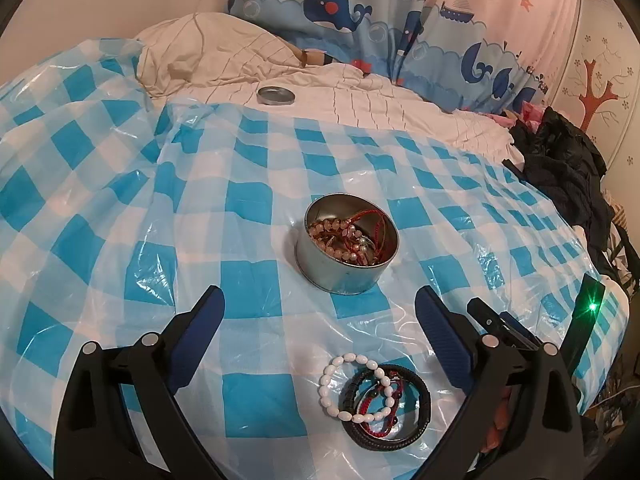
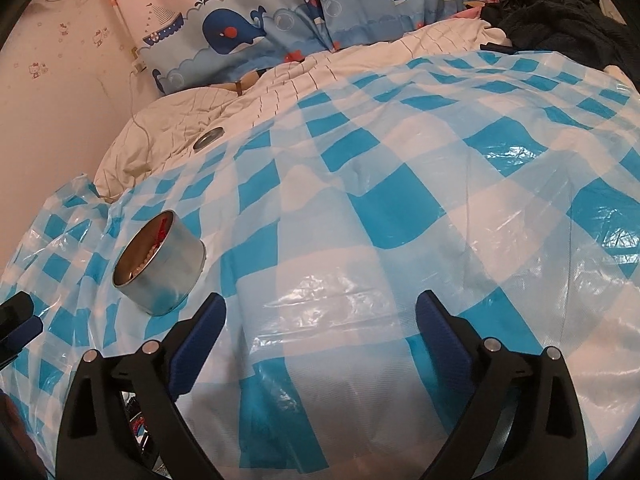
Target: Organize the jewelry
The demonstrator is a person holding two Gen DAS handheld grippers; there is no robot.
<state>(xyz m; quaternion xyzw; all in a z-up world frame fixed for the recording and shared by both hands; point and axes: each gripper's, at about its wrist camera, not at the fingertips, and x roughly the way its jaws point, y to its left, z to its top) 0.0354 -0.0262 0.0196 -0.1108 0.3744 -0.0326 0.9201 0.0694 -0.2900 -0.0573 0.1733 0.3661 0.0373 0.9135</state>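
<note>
A round metal tin [image 1: 347, 242] stands on the blue-and-white checked plastic sheet [image 1: 120, 240], holding pink bead strands and red cord bracelets. In front of it lies a small pile: a white bead bracelet [image 1: 352, 384], black band bracelets [image 1: 416, 428] and a red cord bracelet [image 1: 376, 420]. My left gripper [image 1: 320, 304] is open above the sheet, the pile lying just inside its right finger [image 1: 444, 340]. My right gripper [image 2: 322, 308] is open over bare sheet; the tin [image 2: 160, 260] sits to its left. A finger of the right gripper [image 1: 500, 328] shows at the left view's right side.
The tin's lid [image 1: 275, 95] rests on the white quilt [image 1: 380, 104] behind the sheet. A whale-print curtain [image 1: 360, 12] hangs at the back. Dark clothing [image 1: 568, 168] is heaped at the bed's right edge. A wall [image 2: 52, 100] borders the left.
</note>
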